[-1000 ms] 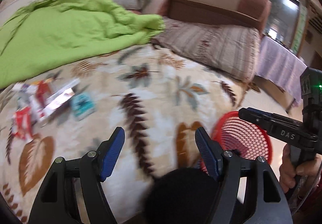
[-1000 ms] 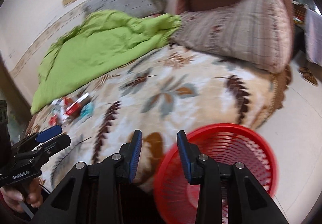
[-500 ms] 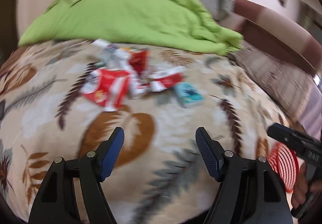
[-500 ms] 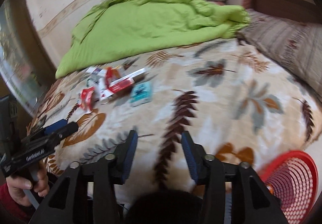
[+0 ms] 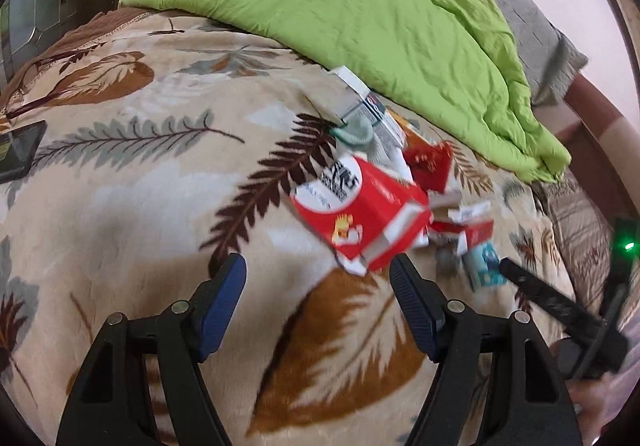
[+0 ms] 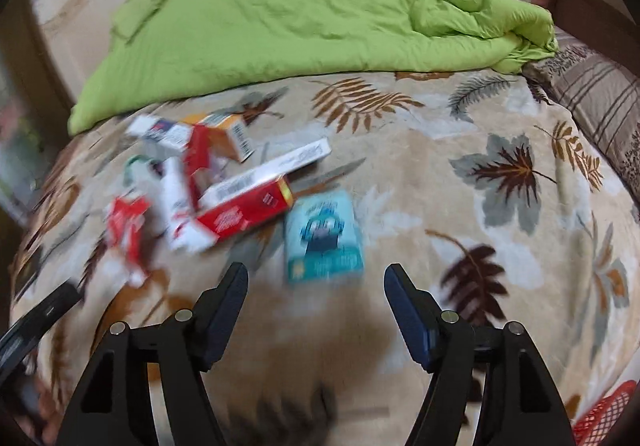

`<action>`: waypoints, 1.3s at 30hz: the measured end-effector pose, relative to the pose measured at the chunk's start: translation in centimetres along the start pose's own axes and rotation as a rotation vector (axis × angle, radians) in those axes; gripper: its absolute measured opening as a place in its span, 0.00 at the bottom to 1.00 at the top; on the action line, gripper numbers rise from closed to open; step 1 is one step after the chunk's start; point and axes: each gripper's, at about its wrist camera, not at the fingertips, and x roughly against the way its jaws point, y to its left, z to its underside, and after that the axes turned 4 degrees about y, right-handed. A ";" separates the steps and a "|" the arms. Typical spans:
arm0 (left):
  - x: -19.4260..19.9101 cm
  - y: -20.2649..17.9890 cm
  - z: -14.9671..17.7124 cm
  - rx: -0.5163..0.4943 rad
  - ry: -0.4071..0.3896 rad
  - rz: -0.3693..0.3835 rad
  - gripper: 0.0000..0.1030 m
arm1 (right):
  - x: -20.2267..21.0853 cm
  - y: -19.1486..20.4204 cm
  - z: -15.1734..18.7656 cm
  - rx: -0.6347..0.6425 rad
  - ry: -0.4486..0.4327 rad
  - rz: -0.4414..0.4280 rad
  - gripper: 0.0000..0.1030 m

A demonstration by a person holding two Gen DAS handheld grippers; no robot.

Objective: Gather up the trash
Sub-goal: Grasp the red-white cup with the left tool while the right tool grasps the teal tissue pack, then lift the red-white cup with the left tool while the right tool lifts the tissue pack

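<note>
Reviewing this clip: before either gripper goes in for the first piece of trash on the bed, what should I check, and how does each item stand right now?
1. Left gripper open and empty: ok.
2. Right gripper open and empty: ok.
3. Teal packet lined up ahead of the right gripper, lying apart from the pile: ok.
4. Red carton just ahead of the left gripper: ok, though it overlaps other boxes.
5. Red basket within view for the drop: only its edge shows at lower right; reach cannot tell.
6. Sharp image for aiming: not ok, both views are motion-blurred.
</note>
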 end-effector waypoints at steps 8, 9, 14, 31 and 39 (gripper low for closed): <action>-4.9 0.0 -2.7 0.162 0.068 0.061 0.79 | -5.0 0.1 -0.6 0.029 0.049 0.050 0.50; -5.3 -0.1 -2.9 0.181 0.070 0.078 0.79 | -5.0 -0.1 -0.6 0.020 0.044 0.039 0.47; -7.3 -0.9 -3.7 0.218 0.061 0.099 0.83 | -4.2 -0.3 -0.5 0.026 0.006 0.018 0.31; -4.9 -3.1 -2.5 0.024 -0.086 0.050 0.52 | -1.7 0.3 -0.6 0.048 -0.119 0.043 0.31; -1.8 -2.8 -1.3 -0.026 -0.136 0.018 0.52 | 1.1 0.7 0.1 0.067 -0.217 -0.003 0.31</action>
